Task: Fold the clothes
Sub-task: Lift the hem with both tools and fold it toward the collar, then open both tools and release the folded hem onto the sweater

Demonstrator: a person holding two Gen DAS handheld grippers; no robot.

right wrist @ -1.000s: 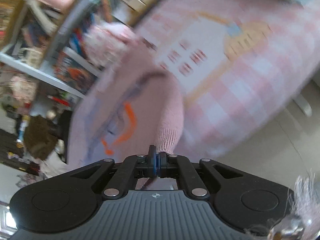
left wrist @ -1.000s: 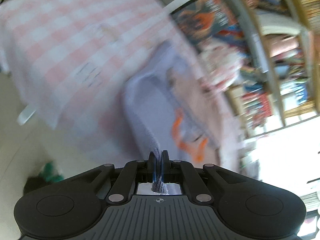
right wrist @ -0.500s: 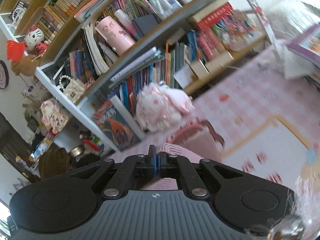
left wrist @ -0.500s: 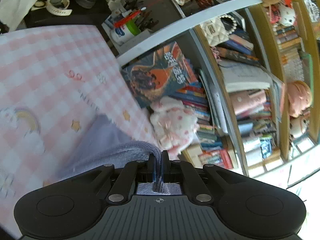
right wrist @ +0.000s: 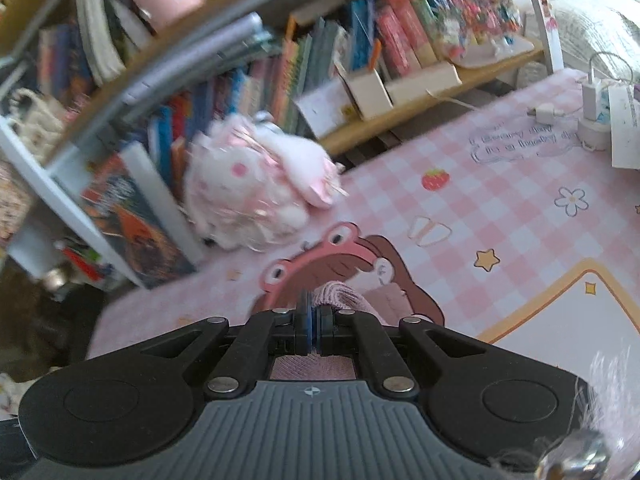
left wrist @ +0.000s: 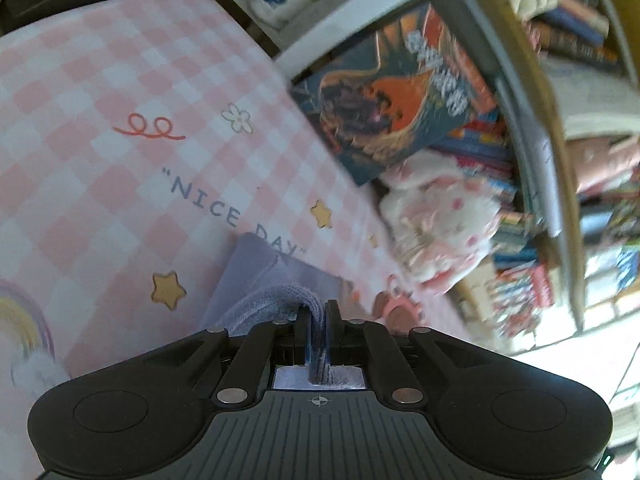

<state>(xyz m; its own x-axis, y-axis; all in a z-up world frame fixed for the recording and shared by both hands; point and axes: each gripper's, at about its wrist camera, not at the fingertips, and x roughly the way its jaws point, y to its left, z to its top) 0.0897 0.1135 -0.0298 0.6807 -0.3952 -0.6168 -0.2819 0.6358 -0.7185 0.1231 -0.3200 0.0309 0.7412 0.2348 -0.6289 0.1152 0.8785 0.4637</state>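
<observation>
A knit sweater, lilac on the left side and pink on the right side, is held by both grippers over a pink checked table mat. My left gripper is shut on a ribbed lilac edge of the sweater. My right gripper is shut on a ribbed pink edge. Most of the sweater hangs below both cameras and is hidden. The mat also shows in the right wrist view.
A bookshelf full of books stands along the table's far edge. A white and pink plush toy leans against it, also in the left wrist view. A charger and cable lie at the far right.
Both grippers have swung up and forward with the sweater, from looking down at the spread sweater to looking across the mat at the bookshelf. Both stay shut on the sweater.
</observation>
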